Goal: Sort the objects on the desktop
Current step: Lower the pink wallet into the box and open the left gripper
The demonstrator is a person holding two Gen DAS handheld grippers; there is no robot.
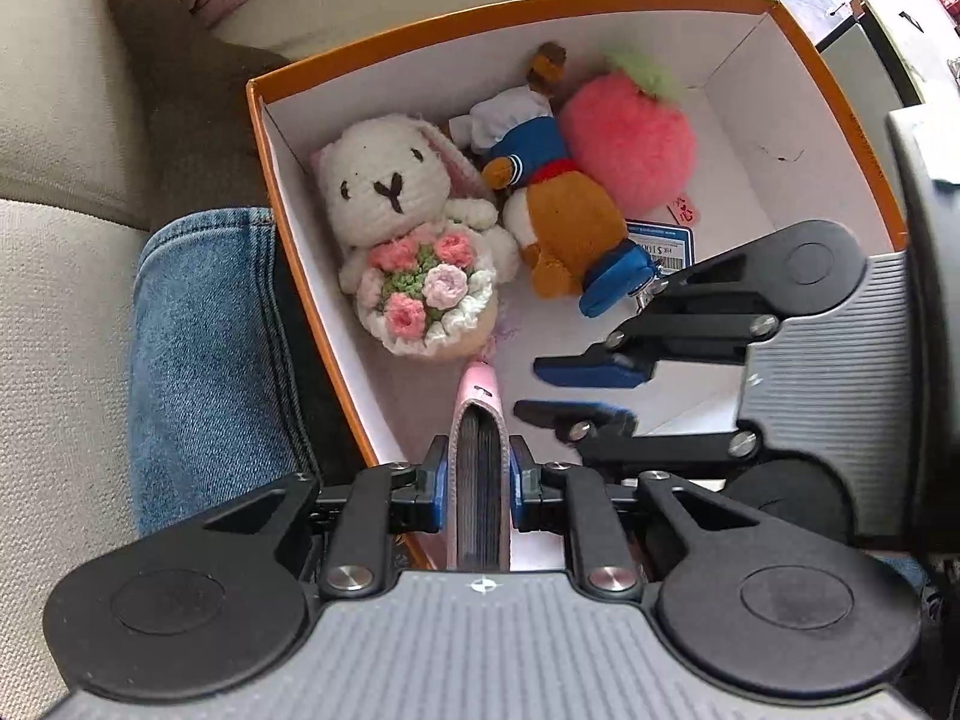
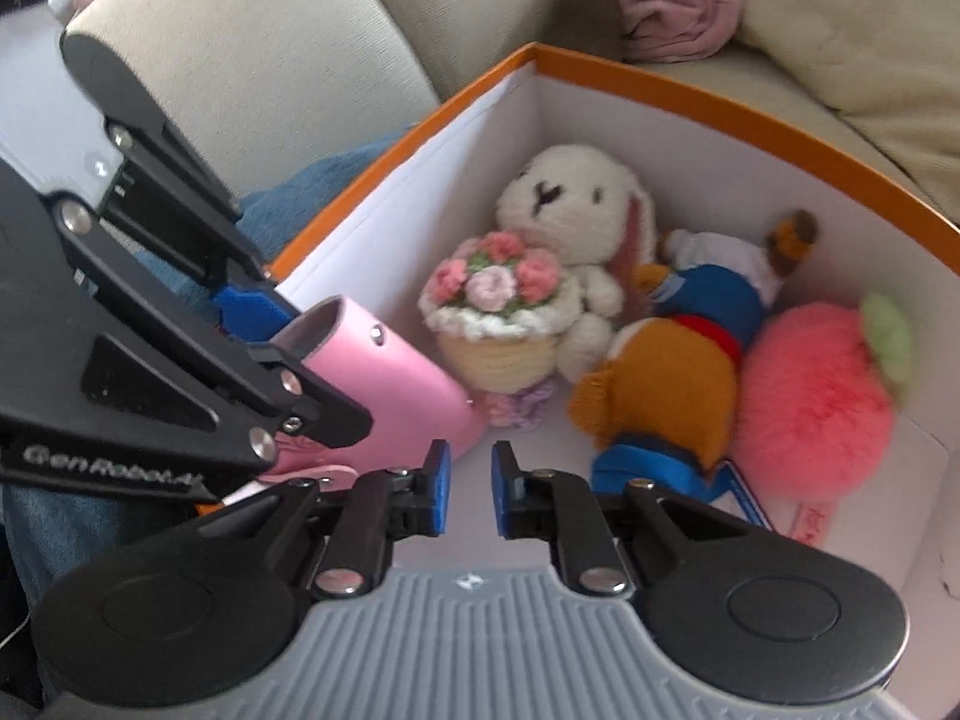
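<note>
My left gripper is shut on a pink case, held edge-on above the near-left part of an orange-rimmed white box. The right wrist view shows that case tilted down into the box. My right gripper hangs over the box floor, its blue pads a narrow gap apart with nothing between them; it also shows beside the case. In the box lie a white crochet bunny with a bouquet, a brown sailor doll and a pink strawberry plush.
The box rests on a beige sofa. A person's leg in jeans and a brown sock lie along its left wall. Pink cloth sits behind it. A printed label lies on the box floor.
</note>
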